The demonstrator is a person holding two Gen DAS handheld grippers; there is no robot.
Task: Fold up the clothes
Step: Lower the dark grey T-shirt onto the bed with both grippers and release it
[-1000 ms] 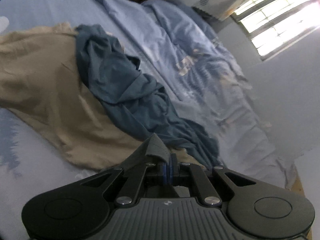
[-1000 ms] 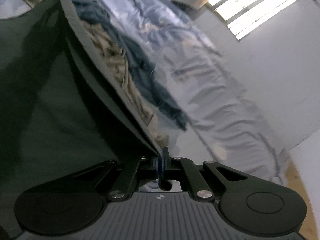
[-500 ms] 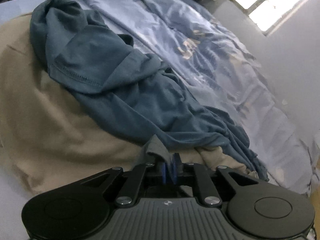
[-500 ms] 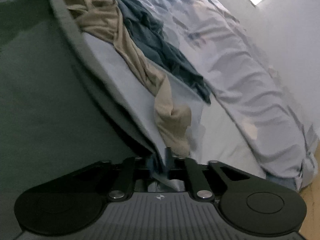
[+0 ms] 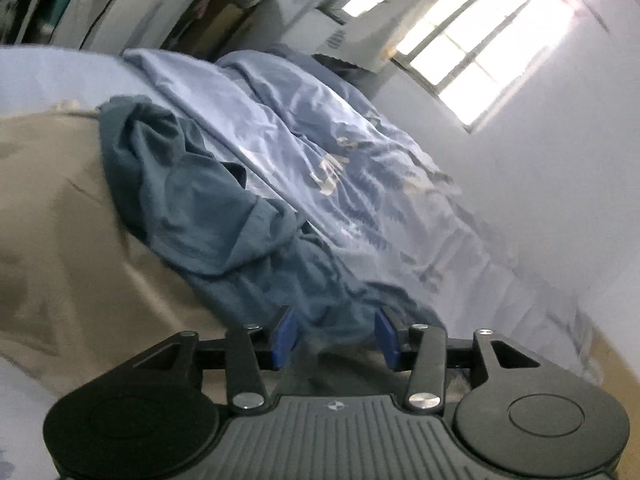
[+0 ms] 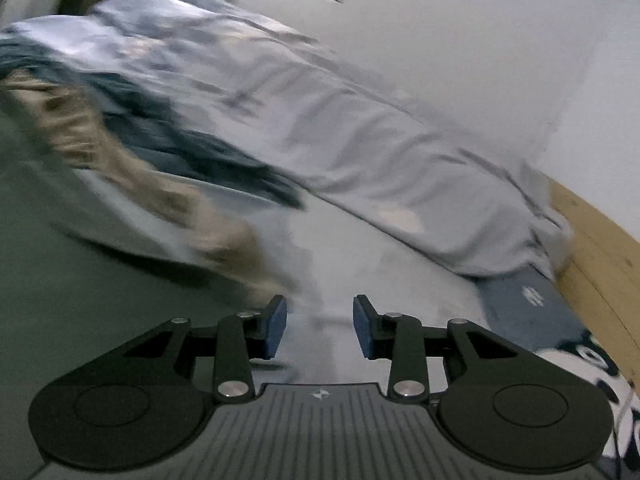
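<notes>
1. The left tool (image 5: 335, 336) is opening its jaws; nothing is pressed between its blue pads (image 5: 285, 334), and only loose cloth lies in front of the gap.
2. The right tool (image 6: 320, 328) is also opening, and between its jaws I see only the pale bed sheet (image 6: 360, 264), no cloth.
3. I judge that the step in hand is a release: a dark green garment (image 6: 60, 300), which fills the left part of the right wrist view, lies just beside the right tool and is not held by it.
4. The other clothes wait further on the bed: a beige garment (image 5: 52, 240) is spread out, and a blue T-shirt (image 5: 192, 208) lies crumpled, partly on top of it.
5. The next move, as I think, calls for taking the green garment again at an edge or a corner, with both tools apart from each other, so that the fold comes straight.
6. A rumpled light-blue duvet (image 5: 328, 152) takes the side of the bed near the wall (image 5: 540, 208), below the window (image 5: 472, 48).
7. The beige sleeve (image 6: 224, 232) reaches close to the right tool, so it could be pinched together with the green cloth.
8. The right wrist view is blurred, so fine edges are hard to tell.
</notes>
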